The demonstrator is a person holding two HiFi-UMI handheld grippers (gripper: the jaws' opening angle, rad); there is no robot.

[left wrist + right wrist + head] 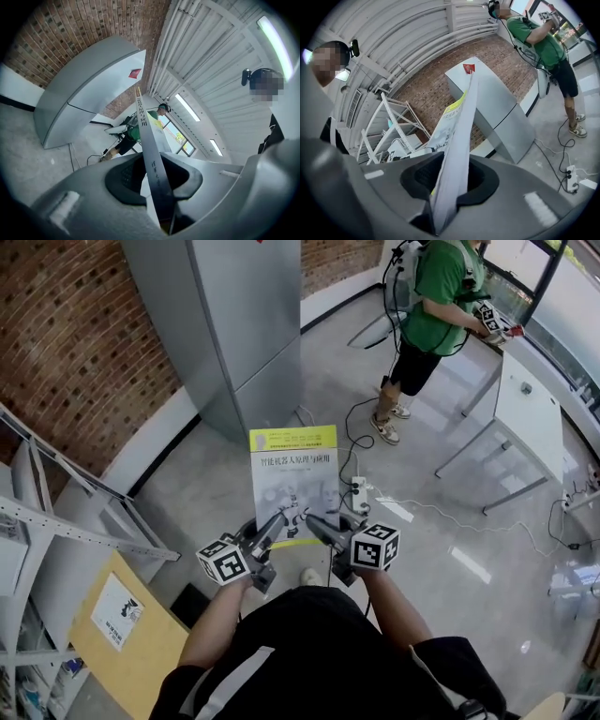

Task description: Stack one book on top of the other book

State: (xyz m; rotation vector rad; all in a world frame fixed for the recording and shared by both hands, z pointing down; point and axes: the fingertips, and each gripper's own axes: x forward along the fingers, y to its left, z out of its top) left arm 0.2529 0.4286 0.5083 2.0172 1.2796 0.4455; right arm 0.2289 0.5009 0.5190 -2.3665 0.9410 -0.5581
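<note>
White book (294, 474) in left gripper (279, 521), right gripper (313, 520)

Your book (293, 479) is a thin paperback. It has a white cover with a yellow-green band across the top, dark Chinese title lines beneath it and a robot picture lower down. It is closed and held about level in the air above the floor, cover up. Your left tool (278, 520) and right tool (313, 519) pinch its near edge side by side.
</note>
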